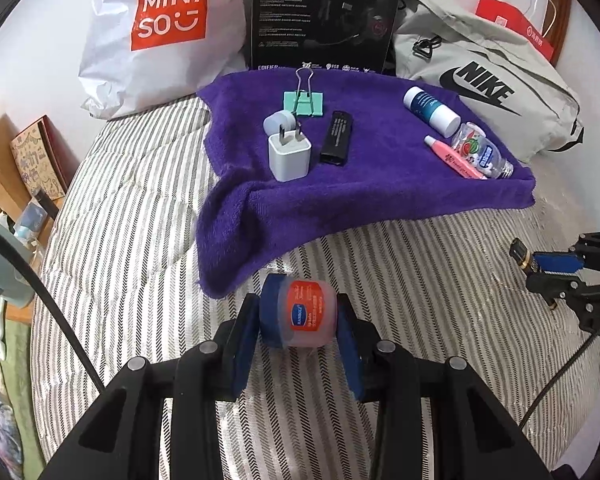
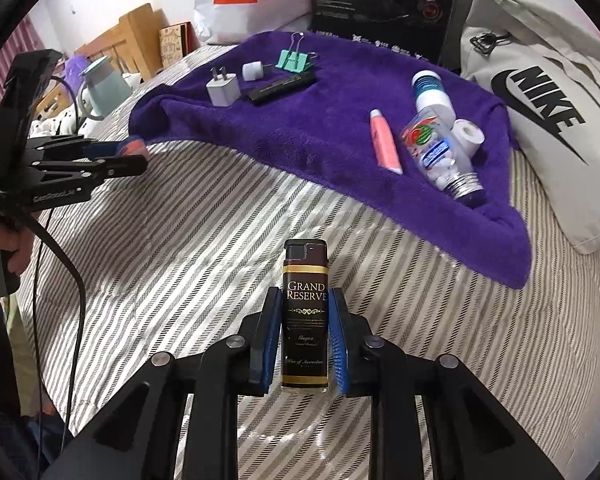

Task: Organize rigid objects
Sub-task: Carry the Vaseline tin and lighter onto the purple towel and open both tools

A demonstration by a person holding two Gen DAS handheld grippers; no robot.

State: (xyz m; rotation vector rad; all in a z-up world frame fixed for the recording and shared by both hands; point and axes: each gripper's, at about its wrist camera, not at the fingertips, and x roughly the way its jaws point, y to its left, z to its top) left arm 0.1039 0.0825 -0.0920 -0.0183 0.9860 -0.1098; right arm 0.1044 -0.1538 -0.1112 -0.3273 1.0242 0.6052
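Left wrist view: left tongs (image 1: 298, 322) clamped on a small lip balm jar (image 1: 300, 314), above the striped bed (image 1: 140, 200), near the purple towel (image 1: 360, 184). Right wrist view: right tongs (image 2: 305, 334) clamped on a dark lighter (image 2: 305, 312) over the bed.

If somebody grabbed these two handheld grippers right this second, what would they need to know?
Left gripper: shut on a small pink lip-balm jar with a blue lid.
Right gripper: shut on a dark brown "Grand Reserve" lighter.
Both hover over the striped bedcover.
Done: chargers, binder clip, bottles and tube lie grouped on the purple towel.
Left: probably set both held items on the towel.
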